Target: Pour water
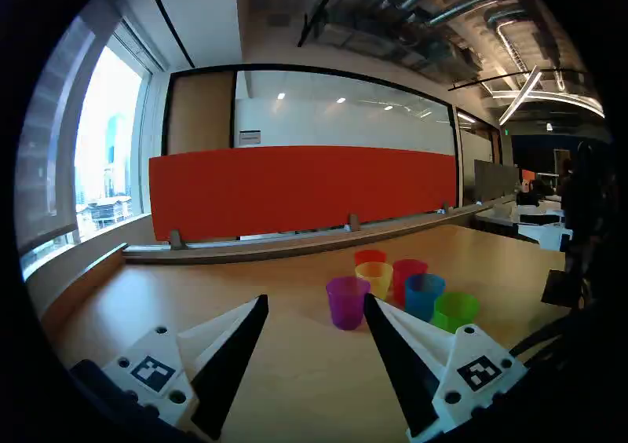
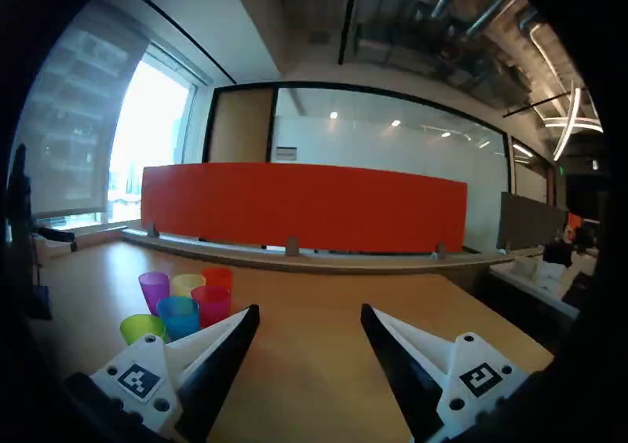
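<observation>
Holding both grippers low over the wooden table [image 1: 235, 282], you have them pointed roughly level along its top toward the red screen [image 1: 298, 188] that runs along the far edge. A bright window [image 1: 106, 152] stands to the left of the screen.

Left gripper [image 1: 315, 300]: the fingers are spread wide apart and grasp nothing. Bare tabletop shows between them.

Right gripper [image 2: 310, 309]: the fingers are likewise spread wide and hold nothing.

Six plastic cups stand upright on the table in a tight cluster. In the left gripper view the cluster sits just ahead of the fingertips and slightly right of centre, not touching them. The purple cup [image 1: 347, 302] is nearest the gap. The yellow cup [image 1: 374, 276] and orange cup [image 1: 370, 257] stand behind it. The red cup [image 1: 409, 276], blue cup [image 1: 424, 294] and green cup [image 1: 455, 309] stand to its right.

In the right gripper view the same cluster lies off to the left, beyond the left finger.
</observation>
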The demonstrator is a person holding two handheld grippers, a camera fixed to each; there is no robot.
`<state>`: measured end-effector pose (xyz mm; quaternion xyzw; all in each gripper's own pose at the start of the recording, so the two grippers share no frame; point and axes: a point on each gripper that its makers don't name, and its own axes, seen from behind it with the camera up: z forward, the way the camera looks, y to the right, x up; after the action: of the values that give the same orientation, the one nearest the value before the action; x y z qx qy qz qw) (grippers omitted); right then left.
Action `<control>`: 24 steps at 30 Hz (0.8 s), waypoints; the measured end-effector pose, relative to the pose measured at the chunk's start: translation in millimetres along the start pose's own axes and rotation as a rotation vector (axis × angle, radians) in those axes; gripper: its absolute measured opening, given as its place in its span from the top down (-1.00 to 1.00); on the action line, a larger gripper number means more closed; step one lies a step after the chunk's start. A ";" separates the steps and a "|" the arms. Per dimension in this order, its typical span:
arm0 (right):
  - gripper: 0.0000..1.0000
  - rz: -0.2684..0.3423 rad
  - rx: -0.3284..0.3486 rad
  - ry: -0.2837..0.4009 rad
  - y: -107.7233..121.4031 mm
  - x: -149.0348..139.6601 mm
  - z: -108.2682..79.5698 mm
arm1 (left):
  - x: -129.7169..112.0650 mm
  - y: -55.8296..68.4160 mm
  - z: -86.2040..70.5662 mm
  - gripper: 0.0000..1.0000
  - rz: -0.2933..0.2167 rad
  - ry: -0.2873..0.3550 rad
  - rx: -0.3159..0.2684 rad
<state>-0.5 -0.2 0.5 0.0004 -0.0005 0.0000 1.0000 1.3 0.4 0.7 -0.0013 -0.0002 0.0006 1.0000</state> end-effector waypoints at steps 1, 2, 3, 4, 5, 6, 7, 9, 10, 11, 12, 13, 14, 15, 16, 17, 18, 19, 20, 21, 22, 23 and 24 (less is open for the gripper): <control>-1.00 0.000 0.001 -0.001 -0.2 -0.8 0.7 | 1.8 0.5 0.9 -0.79 0.002 -0.001 -0.004; -1.00 0.000 0.002 -0.003 -0.5 -1.6 1.5 | 3.8 1.1 2.0 -0.79 0.004 -0.001 -0.007; -1.00 0.000 0.006 -0.005 -1.1 -1.4 2.1 | 5.0 2.6 2.9 -0.79 0.006 -0.003 -0.015; -1.00 -0.001 0.011 -0.007 -1.9 -0.9 2.5 | 5.9 4.4 3.8 -0.79 0.008 -0.006 -0.023; -1.00 -0.001 0.016 -0.009 -2.9 -0.3 3.0 | 6.9 6.4 4.9 -0.79 0.011 -0.008 -0.032; -1.00 -0.004 0.026 -0.012 -4.8 0.2 3.4 | 7.1 8.5 5.9 -0.79 0.015 -0.013 -0.043; -1.00 -0.007 0.038 -0.015 -7.1 0.8 3.9 | 7.2 10.8 6.9 -0.79 0.019 -0.018 -0.055; -1.00 -0.016 0.066 -0.024 -12.1 1.5 5.0 | 6.8 15.3 9.3 -0.79 0.028 -0.030 -0.079; -1.00 -0.021 0.080 -0.031 -14.5 1.5 5.7 | 6.2 17.3 10.6 -0.79 0.034 -0.037 -0.089; -1.00 -0.027 0.097 -0.039 -17.2 1.5 6.6 | 5.5 19.5 12.0 -0.79 0.040 -0.043 -0.100; -1.00 -0.035 0.114 -0.046 -19.6 2.1 7.2 | 4.9 21.4 13.2 -0.79 0.045 -0.049 -0.110; -1.00 -0.043 0.131 -0.053 -22.0 3.0 7.8 | 4.3 23.4 14.3 -0.79 0.049 -0.054 -0.119; -1.00 -0.052 0.150 -0.061 -24.8 4.0 8.5 | 3.7 25.6 15.6 -0.79 0.053 -0.060 -0.130; -1.00 -0.061 0.167 -0.067 -27.4 5.1 9.2 | 3.3 28.2 16.6 -0.79 0.055 -0.064 -0.142; -1.00 -0.070 0.185 -0.072 -30.1 6.4 10.0 | 3.0 31.1 17.6 -0.79 0.057 -0.068 -0.154; -1.00 -0.080 0.205 -0.077 -33.1 7.8 10.9 | 2.7 34.4 18.7 -0.79 0.058 -0.072 -0.168; -1.00 -0.091 0.226 -0.083 -36.5 8.4 11.2 | 2.3 38.2 19.4 -0.79 0.058 -0.077 -0.184; -1.00 -0.104 0.249 -0.089 -40.2 8.8 11.4 | 1.9 42.3 20.2 -0.79 0.059 -0.081 -0.200; -1.00 -0.118 0.275 -0.096 -44.4 9.3 11.7 | 1.4 46.9 20.9 -0.79 0.059 -0.086 -0.217; -1.00 -0.129 0.297 -0.102 -48.1 9.8 11.3 | 0.8 51.1 21.8 -0.79 0.059 -0.092 -0.233; -1.00 -0.140 0.320 -0.109 -51.7 10.3 10.8 | 0.0 55.3 22.6 -0.79 0.059 -0.098 -0.249; -1.00 -0.153 0.345 -0.116 -55.7 10.9 10.2 | -0.8 59.9 23.6 -0.79 0.059 -0.105 -0.266; -1.00 -0.162 0.367 -0.121 -59.1 11.4 9.8 | -1.5 63.5 24.7 -0.79 0.059 -0.111 -0.280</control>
<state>10.8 -59.3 10.3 0.1824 -0.0605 -0.0802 0.9781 -0.2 64.0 25.2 -0.1408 -0.0556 0.0299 0.9880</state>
